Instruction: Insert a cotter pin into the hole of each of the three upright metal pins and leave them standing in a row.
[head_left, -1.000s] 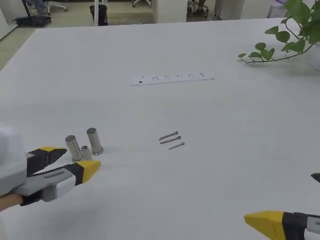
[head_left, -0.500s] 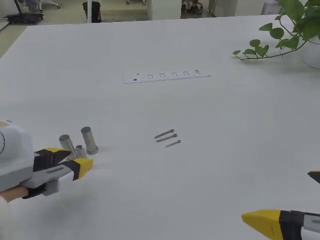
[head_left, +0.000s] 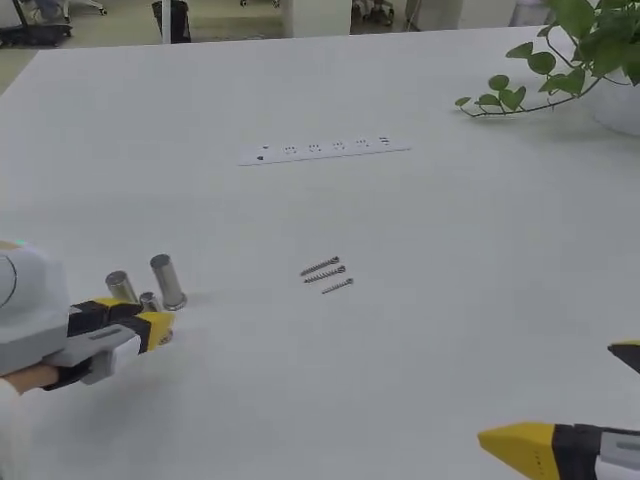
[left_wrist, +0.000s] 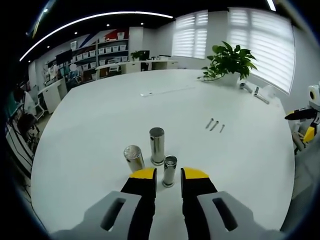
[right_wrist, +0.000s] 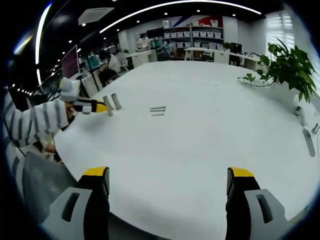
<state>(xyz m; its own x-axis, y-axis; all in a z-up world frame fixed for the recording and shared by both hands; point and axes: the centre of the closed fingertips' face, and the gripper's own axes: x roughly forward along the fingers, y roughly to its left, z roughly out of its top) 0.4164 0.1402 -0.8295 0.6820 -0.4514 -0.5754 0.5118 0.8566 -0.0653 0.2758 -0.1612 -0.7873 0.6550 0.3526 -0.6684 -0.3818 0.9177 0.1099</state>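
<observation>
Three upright metal pins stand clustered at the table's left: a tall pin (head_left: 165, 280), a second pin (head_left: 120, 287) and a short pin (head_left: 150, 302). My left gripper (head_left: 135, 312) reaches them from the left. In the left gripper view the short pin (left_wrist: 170, 170) stands between the yellow tips of the left gripper (left_wrist: 169, 175), a slim gap showing on each side. Three cotter pins (head_left: 325, 273) lie loose mid-table. My right gripper (head_left: 560, 395) hovers wide open at the lower right, holding nothing, far from the pins; its own view shows the right gripper (right_wrist: 167, 180) over bare table.
A white power strip (head_left: 323, 150) lies flat at the back centre. A leafy plant (head_left: 560, 50) trails over the far right corner. The white table (head_left: 420, 330) stretches between the metal pins and the right gripper. Office chairs and shelves stand beyond the far edge.
My left gripper's jaws have narrowed from wide apart to closely flanking the short pin. The head camera has shifted, sliding the scene left. The right gripper has stayed put.
</observation>
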